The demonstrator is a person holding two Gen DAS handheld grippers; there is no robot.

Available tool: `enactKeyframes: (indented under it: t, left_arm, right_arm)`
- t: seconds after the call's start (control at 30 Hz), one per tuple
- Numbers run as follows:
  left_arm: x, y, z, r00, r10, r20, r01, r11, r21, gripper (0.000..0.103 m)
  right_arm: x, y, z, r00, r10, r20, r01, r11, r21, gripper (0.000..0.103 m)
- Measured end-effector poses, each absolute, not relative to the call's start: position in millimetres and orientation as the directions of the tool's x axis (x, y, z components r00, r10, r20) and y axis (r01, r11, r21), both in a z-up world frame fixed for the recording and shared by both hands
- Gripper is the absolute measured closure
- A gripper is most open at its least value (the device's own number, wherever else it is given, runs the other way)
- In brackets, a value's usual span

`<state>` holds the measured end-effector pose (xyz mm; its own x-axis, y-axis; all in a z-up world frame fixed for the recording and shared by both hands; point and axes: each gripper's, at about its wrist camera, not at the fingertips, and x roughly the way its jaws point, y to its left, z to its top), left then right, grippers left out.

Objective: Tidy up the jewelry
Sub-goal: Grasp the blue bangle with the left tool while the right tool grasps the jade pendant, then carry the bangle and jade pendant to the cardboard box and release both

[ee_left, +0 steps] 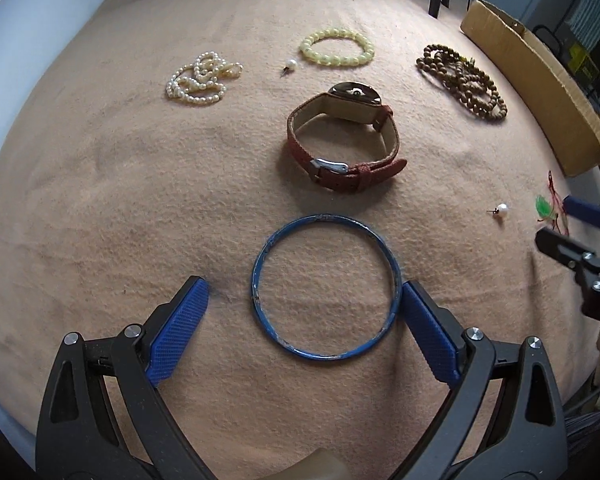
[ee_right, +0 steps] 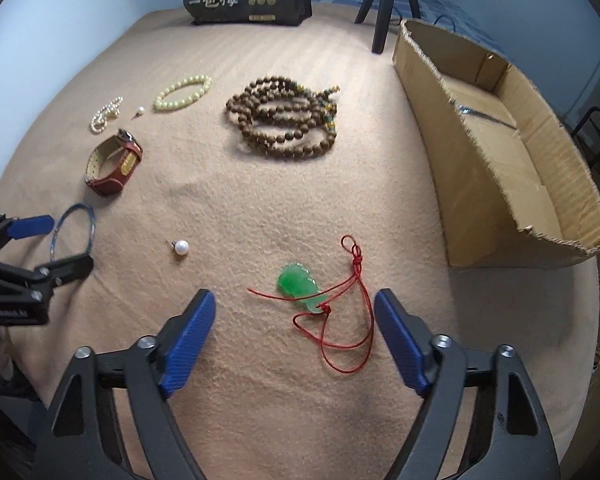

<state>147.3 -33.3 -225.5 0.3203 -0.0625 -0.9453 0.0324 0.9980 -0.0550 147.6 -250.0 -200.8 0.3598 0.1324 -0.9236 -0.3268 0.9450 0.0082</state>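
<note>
A peach-coloured blanket (ee_left: 119, 200) covers the table, jewelry spread across it. The left claw (ee_left: 304, 300) stands released over a blue bangle (ee_left: 326, 287), one pad touching its rim, the other just beside it. The bangle looks stiff, light and slick; its thin rim is probably the best place to grip. The right claw (ee_right: 295, 312) stands released around a green pendant (ee_right: 297, 285) on a red cord (ee_right: 342, 344). The pendant seems hard and chippable, the cord limp. Only the right view shows inside the cardboard box (ee_right: 500, 184), well beyond the pendant; only the left shows the whole bangle.
</note>
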Motion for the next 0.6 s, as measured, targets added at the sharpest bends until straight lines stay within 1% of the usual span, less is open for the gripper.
enactKeyframes:
  t: [0.07, 0.23, 0.3, 0.33, 0.37, 0.4, 0.43, 0.5, 0.57, 0.6]
  left_arm:
    - [147, -34, -225, 0.326, -0.058, -0.944, 0.032, 0.998, -0.050, 0.008]
    - [145, -32, -223, 0.334, -0.051, -0.941, 0.029, 0.999, -0.044, 0.019]
    - [142, -29, -222, 0.336, -0.048, -0.941, 0.027, 0.999, -0.041, 0.023]
    - [143, -30, -221, 0.338, -0.046, -0.940, 0.027, 0.999, -0.039, 0.025]
    - [143, -30, -221, 0.340, -0.043, -0.939, 0.026, 0.999, -0.036, 0.027]
    - [143, -29, -221, 0.341, -0.043, -0.939, 0.026, 0.999, -0.036, 0.029]
    - [142, -28, -220, 0.341, -0.044, -0.939, 0.025, 0.999, -0.038, 0.029]
    - [143, -30, -220, 0.340, -0.047, -0.939, 0.026, 0.999, -0.040, 0.029]
    - [143, -29, -220, 0.341, -0.048, -0.939, 0.028, 0.999, -0.041, 0.029]
    - [142, -28, -219, 0.342, -0.049, -0.939, 0.028, 0.999, -0.042, 0.029]
  right_arm:
    - [149, -250, -205, 0.349, 0.134, -0.928, -0.331, 0.944, 0.012, 0.029]
    - [157, -250, -209, 0.350, 0.136, -0.927, -0.326, 0.945, 0.016, 0.030]
    - [161, -249, -211, 0.351, 0.133, -0.927, -0.328, 0.944, 0.011, 0.037]
    - [160, -249, -211, 0.354, 0.131, -0.926, -0.331, 0.944, 0.007, 0.038]
    - [161, -248, -212, 0.356, 0.130, -0.925, -0.332, 0.943, 0.005, 0.043]
    - [162, -248, -212, 0.359, 0.129, -0.924, -0.333, 0.943, 0.003, 0.051]
    - [164, -248, -212, 0.361, 0.129, -0.924, -0.333, 0.943, 0.001, 0.056]
    - [166, -248, -211, 0.360, 0.136, -0.923, -0.337, 0.941, 0.008, 0.077]
    - [167, -250, -210, 0.349, 0.159, -0.923, -0.340, 0.940, 0.033, 0.087]
    - [167, -250, -210, 0.347, 0.166, -0.923, -0.338, 0.940, 0.042, 0.088]
